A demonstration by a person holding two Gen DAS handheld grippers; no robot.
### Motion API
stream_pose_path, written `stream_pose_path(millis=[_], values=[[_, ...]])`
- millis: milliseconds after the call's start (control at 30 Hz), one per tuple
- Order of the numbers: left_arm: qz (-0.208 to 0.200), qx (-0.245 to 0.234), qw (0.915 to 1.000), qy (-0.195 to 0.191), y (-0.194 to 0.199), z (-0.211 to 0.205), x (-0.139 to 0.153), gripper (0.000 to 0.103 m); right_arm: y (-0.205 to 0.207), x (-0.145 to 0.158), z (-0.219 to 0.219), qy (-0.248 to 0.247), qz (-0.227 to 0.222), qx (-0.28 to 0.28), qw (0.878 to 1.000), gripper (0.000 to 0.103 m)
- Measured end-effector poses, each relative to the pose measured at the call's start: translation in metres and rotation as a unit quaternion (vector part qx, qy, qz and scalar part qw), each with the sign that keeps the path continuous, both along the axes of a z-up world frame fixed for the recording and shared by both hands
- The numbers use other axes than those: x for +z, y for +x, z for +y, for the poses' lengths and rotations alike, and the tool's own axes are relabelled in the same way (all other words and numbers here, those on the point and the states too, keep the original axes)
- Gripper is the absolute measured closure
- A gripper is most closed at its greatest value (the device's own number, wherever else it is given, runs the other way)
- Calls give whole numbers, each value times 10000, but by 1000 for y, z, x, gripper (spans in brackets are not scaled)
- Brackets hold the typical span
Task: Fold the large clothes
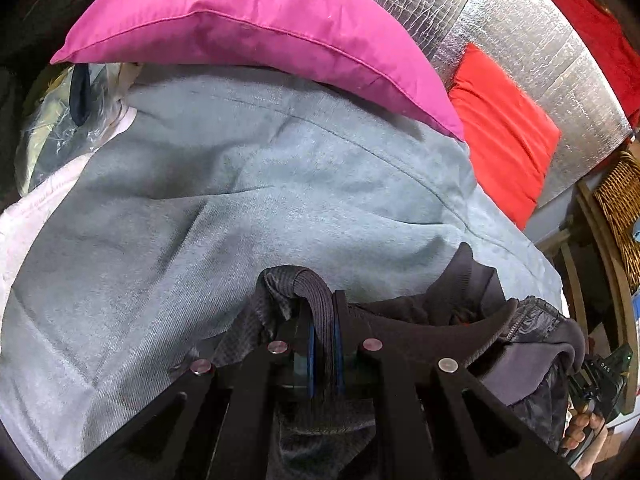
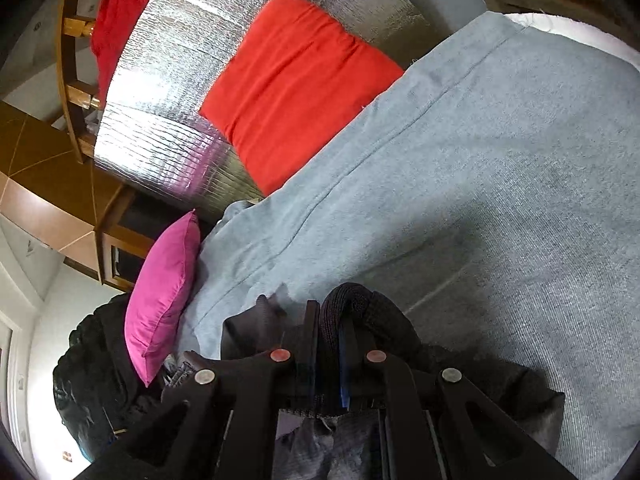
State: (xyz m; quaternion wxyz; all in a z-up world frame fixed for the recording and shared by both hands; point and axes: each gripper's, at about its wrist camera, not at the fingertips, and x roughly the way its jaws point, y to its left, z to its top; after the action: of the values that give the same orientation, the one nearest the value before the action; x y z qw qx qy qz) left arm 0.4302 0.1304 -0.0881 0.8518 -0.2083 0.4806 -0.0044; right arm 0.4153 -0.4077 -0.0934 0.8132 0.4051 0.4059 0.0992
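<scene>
Left wrist view: sitting on the left gripper [image 1: 323, 320], looking forward and steeply downward along its fingers, close above the grey-blue blanket [image 1: 248, 184].

Right wrist view: riding on the right gripper [image 2: 329, 332], facing forward at a shallower downward tilt, rolled sideways, equally close to the blanket [image 2: 480, 184].

Shared ground: both are taking in the blanket, pink cushion [image 1: 248, 28] [image 2: 164, 292], red cushion [image 1: 504, 136] [image 2: 296, 84] and silver foil panel [image 1: 532, 40] [image 2: 168, 92].

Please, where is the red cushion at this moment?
The red cushion leans against the silver foil panel, at the edge of the grey-blue blanket; the left wrist view shows it right of the pink cushion.
</scene>
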Motion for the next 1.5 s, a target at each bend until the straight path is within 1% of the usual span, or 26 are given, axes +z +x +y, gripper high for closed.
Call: stream_pose_path(millis=[200,300,367,433,533,633,700,733,767,800,833,867,900,933,967,1067,1100,1133,1167,1200,1233,1300,1333,1400,1467,1500], values=[[165,44,9998,51,6,-1,-11,94,5,-11,2,-29,205,-68,9998,95],[166,64,9998,112,7,-3,-14,94,5,-15,3,-21,262,-106,9996,95],[179,61,9998,118,8,-3,-15,94,6,-18,1,95,306,-132,9994,93],[193,123,9997,24,9,0,-16,94,6,-22,-2,253,366,-181,9988,93],[245,216,9994,-94,11,3,-19,93,8,-21,0,181,356,-132,9991,92],[244,336,9987,-292,11,7,-19,91,7,-20,-1,242,356,-180,9989,92],[261,409,9975,-520,12,12,-19,90,6,-19,-2,291,349,-214,9987,87],[277,441,9966,-637,12,14,-18,86,6,-17,-2,276,319,-224,9989,85],[274,477,9960,-703,11,16,-16,84,5,-16,-2,261,304,-223,9989,82],[241,517,9958,-712,10,18,-13,78,4,-14,-1,248,285,-217,9991,79],[188,591,9959,-657,9,19,-9,59,3,-11,-1,251,259,-214,9991,68],[104,760,9958,-501,6,23,-3,47,2,-8,-1,254,205,-225,9992,44],[-23,953,9946,-401,1,29,4,32,0,-2,-1,228,118,-297,9992,29],[-163,1115,9930,-356,-3,34,9,32,-3,2,-2,163,63,-370,9992,15],[-238,1248,9914,-314,-7,41,15,32,-6,8,-3,56,-9,-443,9990,15],[-323,1301,9907,-209,-16,51,24,32,-11,26,-2,-224,-195,-341,9990,15],[-427,1262,9911,-80,-21,52,29,32,-14,33,0,-364,-271,-252,9987,15],[-528,1121,9922,158,-26,49,33,32,-16,38,3,-472,-343,-153,9982,15],[-581,883,9935,419,-29,44,35,32,-19,44,7,-637,-423,0,9971,15],[-603,700,9940,583,-29,39,36,32,-20,48,12,-792,-465,143,9957,15],[-646,390,9934,862,-31,29,36,32,-21,52,17,-999,-496,330,9932,15],[-708,-122,9893,1268,-34,13,34,32,-22,57,32,-1506,-557,732,9843,15],[-727,-473,9853,1473,-33,1,32,32,-23,58,41,-1765,-580,968,9778,15],[-746,-966,9769,1755,-30,-18,26,32,-19,54,63,-2464,-476,1427,9574,16],[-676,-1282,9723,1836,-22,-31,18,32,-13,46,76,-3026,-344,1610,9388,16],[-637,-1378,9711,1842,-18,-35,15,32,-9,41,77,-3160,-256,1609,9347,16]])
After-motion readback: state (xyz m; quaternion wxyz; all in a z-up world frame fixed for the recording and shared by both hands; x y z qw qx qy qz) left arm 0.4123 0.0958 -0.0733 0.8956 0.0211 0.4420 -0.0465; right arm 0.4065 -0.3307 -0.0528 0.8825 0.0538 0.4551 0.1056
